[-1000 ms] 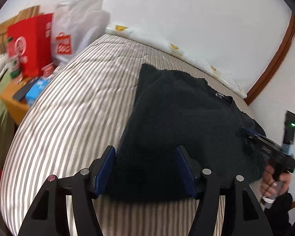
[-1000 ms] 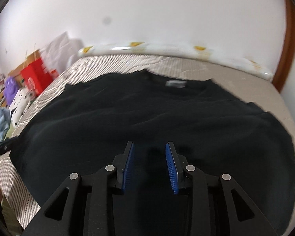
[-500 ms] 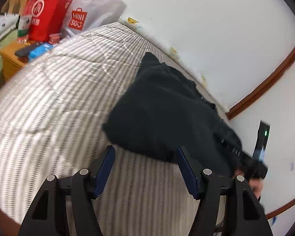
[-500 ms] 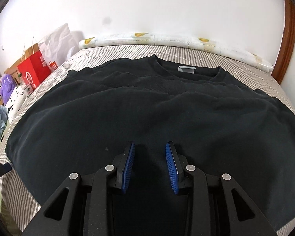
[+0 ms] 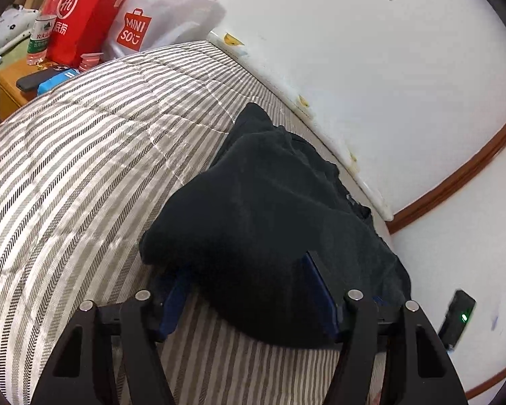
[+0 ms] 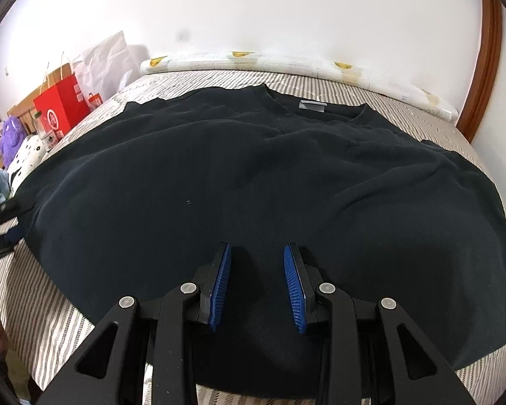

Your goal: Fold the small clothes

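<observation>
The left hand-held gripper is seen with its jaws spread wide, straddling the near left corner of the black sweatshirt; the cloth bulges between the blue pads but is not pinched. The right hand-held gripper is likewise parted, held just above the hem of the same sweatshirt, with nothing caught between its pads; whether they touch the cloth cannot be told.

The sweatshirt is laid front-up and fairly flat on the striped bed, its neck label pointing toward the wall. No fold is seen in it as yet, so the task is judged to be at its start: the first grasp is being set up. For the next move, the left jaws would need to be closed on the corner cloth at the sweatshirt's edge, and a matching hold would be wanted at the hem, so that one side can be lifted and carried across the body of the sweatshirt. Because the fabric looks thick and soft, both layers would have to be taken together or the lower one may be left behind.

By count: one sweatshirt and two hand-held grippers. Beyond the sweatshirt's left edge stand one red bag and one white bag, and nearest them one water bottle.
</observation>
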Demonstrator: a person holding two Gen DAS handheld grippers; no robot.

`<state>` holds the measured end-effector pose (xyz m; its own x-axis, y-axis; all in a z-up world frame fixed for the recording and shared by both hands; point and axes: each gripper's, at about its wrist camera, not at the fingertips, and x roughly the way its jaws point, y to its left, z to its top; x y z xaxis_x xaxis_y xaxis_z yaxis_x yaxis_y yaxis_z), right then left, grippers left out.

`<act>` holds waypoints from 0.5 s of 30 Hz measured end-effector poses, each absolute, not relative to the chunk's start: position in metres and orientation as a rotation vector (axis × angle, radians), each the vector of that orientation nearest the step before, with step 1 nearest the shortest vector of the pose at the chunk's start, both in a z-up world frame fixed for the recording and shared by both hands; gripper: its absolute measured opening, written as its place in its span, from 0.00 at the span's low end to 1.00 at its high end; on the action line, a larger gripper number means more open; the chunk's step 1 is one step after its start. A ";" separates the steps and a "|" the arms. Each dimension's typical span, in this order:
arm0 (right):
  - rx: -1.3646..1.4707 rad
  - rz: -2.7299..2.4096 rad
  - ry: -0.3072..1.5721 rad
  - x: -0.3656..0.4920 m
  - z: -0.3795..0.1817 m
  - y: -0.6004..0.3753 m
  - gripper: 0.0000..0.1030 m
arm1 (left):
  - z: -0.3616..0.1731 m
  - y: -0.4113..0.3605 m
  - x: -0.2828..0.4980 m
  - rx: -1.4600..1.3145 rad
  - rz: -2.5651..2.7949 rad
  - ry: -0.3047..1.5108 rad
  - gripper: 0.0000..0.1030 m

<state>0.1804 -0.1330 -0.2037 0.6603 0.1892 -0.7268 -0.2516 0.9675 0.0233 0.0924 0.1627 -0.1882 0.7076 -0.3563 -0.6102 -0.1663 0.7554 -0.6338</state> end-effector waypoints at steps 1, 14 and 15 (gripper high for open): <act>-0.086 0.260 0.813 0.178 -0.203 -0.133 0.32 | -0.187 0.161 0.095 -0.713 -0.095 0.803 0.51; -0.015 0.334 0.798 0.149 -0.178 -0.181 0.32 | -0.118 0.129 0.094 -0.527 -0.052 0.718 0.22; -0.004 0.320 0.789 0.146 -0.174 -0.190 0.32 | -0.110 0.124 0.094 -0.508 -0.062 0.704 0.21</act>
<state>0.1464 -0.1895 -0.1743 0.6592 0.2812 -0.6974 -0.2845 0.9518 0.1149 0.0938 0.1241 -0.1101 0.7655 -0.2219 -0.6039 -0.1139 0.8771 -0.4667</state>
